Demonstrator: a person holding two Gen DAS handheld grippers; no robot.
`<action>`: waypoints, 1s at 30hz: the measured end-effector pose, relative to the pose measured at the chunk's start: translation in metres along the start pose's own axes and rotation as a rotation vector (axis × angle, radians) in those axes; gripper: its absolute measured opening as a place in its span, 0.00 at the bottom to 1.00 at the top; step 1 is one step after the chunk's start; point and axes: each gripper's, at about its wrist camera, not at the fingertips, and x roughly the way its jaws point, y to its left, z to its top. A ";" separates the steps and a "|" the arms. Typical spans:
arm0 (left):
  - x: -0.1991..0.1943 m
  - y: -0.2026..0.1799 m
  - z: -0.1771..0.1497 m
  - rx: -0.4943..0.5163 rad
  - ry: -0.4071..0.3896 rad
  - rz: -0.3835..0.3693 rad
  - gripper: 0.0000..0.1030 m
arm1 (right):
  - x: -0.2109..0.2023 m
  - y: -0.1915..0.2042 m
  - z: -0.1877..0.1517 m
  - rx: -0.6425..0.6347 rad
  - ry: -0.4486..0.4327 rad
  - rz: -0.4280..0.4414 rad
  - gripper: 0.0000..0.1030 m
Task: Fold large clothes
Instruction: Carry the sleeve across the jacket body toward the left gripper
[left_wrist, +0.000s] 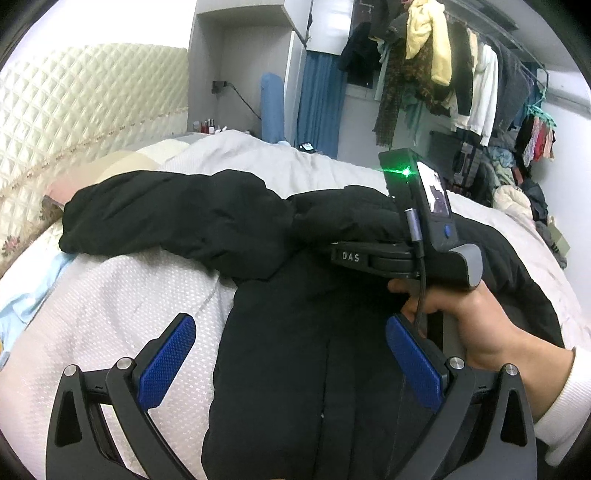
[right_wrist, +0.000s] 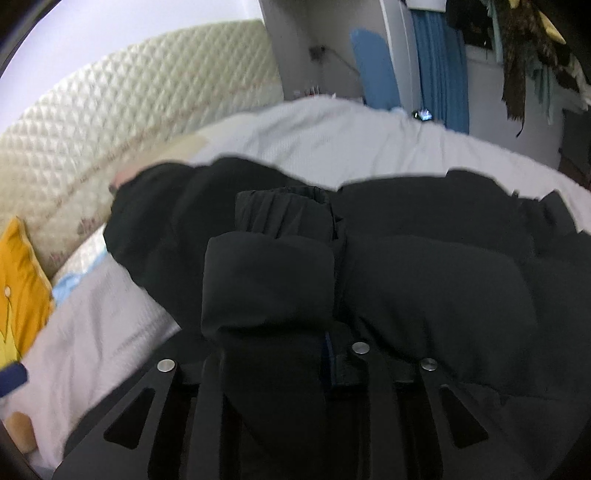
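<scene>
A large black padded jacket (left_wrist: 295, 350) lies spread on the bed (left_wrist: 110, 314), over a white textured quilt (right_wrist: 332, 140). One sleeve (left_wrist: 166, 218) stretches out leftward across the quilt toward the pillows. In the right wrist view another sleeve (right_wrist: 266, 273), its gathered cuff (right_wrist: 284, 210) pointing away, is folded in over the jacket's body.

A cream quilted headboard (left_wrist: 92, 92) stands behind the bed, and a yellow cushion (right_wrist: 18, 288) sits at the left edge of the right wrist view. A crowded clothes rail (left_wrist: 461, 74) fills the far right, with a blue curtain (left_wrist: 321, 103) beside it.

The left tool (left_wrist: 291, 362) hovers just above the jacket's front, its blue pads (left_wrist: 166, 362) spread wide apart and gripping nothing. The right tool (right_wrist: 280, 343) points down onto the jacket; the folded sleeve runs between its fingers, which stand only a little apart. Fabric hides the pads, apart from a sliver of blue on the right side, so whether they press on the sleeve cannot be told. In the left wrist view a bare hand (left_wrist: 480, 325) with a white sleeve cuff (left_wrist: 569, 406) grips the right tool's handle above the jacket's right side.
</scene>
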 end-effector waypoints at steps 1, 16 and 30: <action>0.002 0.000 -0.001 -0.001 0.004 0.000 1.00 | 0.000 -0.002 -0.002 0.000 0.001 0.016 0.38; -0.010 -0.014 -0.001 0.023 -0.026 -0.038 1.00 | -0.132 -0.022 0.012 0.000 -0.121 0.007 0.51; -0.028 -0.049 -0.010 0.080 -0.058 -0.081 1.00 | -0.244 -0.131 -0.061 0.158 -0.202 -0.330 0.51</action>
